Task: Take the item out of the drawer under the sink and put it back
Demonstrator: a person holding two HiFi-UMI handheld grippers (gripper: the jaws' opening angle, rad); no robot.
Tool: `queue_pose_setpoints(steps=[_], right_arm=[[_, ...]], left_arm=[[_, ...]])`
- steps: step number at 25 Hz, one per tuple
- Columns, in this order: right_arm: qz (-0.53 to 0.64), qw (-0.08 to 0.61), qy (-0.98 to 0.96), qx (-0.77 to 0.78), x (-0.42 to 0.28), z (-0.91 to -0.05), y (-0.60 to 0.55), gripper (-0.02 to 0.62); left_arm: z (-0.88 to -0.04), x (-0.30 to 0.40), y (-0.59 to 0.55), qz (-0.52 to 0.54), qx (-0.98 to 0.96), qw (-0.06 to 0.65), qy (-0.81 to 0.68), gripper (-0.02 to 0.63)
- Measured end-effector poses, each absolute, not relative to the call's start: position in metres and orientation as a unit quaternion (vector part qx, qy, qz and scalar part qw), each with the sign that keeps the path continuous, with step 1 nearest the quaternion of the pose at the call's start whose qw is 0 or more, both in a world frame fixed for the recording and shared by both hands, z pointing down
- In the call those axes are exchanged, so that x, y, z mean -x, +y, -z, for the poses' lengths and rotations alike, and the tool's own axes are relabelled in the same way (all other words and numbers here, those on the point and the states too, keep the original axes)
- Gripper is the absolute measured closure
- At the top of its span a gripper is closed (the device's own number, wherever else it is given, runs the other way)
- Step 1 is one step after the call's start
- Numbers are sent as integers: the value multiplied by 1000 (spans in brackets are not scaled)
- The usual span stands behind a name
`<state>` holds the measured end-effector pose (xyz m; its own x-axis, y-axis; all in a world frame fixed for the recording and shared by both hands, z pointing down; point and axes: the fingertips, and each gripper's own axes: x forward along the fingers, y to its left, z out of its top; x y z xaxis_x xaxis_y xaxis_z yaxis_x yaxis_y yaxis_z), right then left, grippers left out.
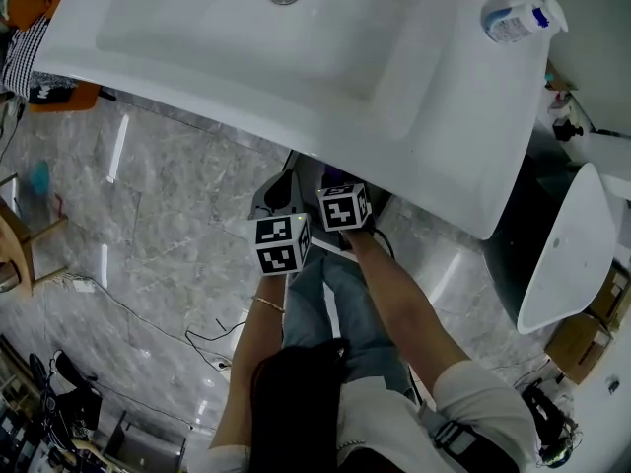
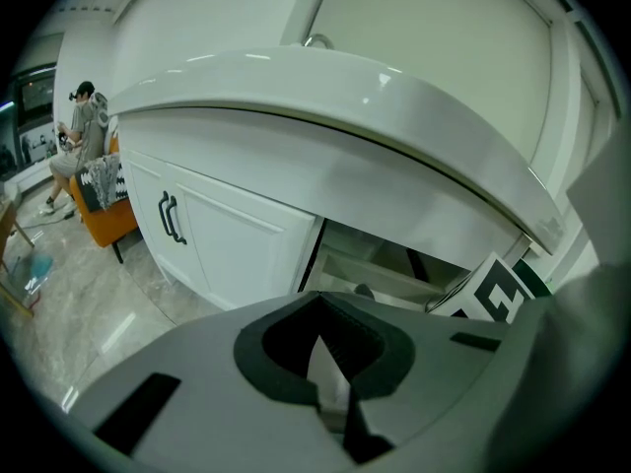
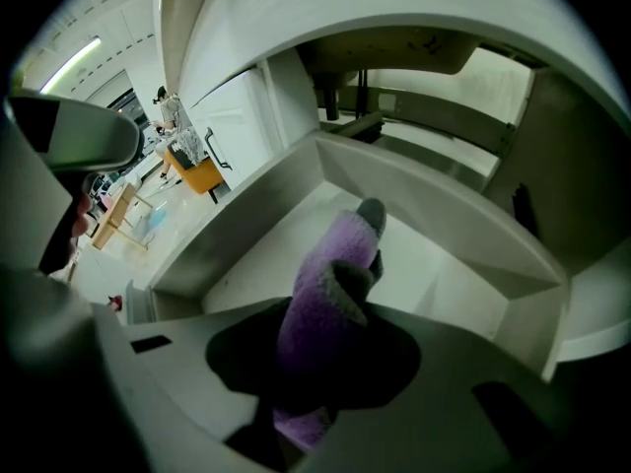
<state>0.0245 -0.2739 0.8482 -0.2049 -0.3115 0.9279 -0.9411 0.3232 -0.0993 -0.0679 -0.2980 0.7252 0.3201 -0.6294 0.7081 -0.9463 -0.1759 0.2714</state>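
Under the white sink, the right gripper squeezes a fuzzy purple cloth in the white drawer; the left gripper is closed, empty.

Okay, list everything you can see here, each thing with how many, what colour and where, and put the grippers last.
sink: one, white, above the drawer
bottle: one, white and blue, on the sink's right corner
drawer: one, pale, open under the sink
fuzzy item: one, purple with a grey tip, in the drawer
cabinet door: one, white with a black handle, left of the drawer
orange seat: one, far left
person in the background: one, by the orange seat
floor: grey marble
left gripper: jaws near together on a pale edge, seemingly the drawer's front
right gripper: closed on the fuzzy item
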Motion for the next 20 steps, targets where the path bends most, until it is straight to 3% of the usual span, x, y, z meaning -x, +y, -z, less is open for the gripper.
queue_pose_setpoints(steps=[20], right_arm=[[-371, 340, -727, -468, -6, -762, -262, 497]], left_arm=[[-683, 75, -291, -216, -744, 334, -538, 603]])
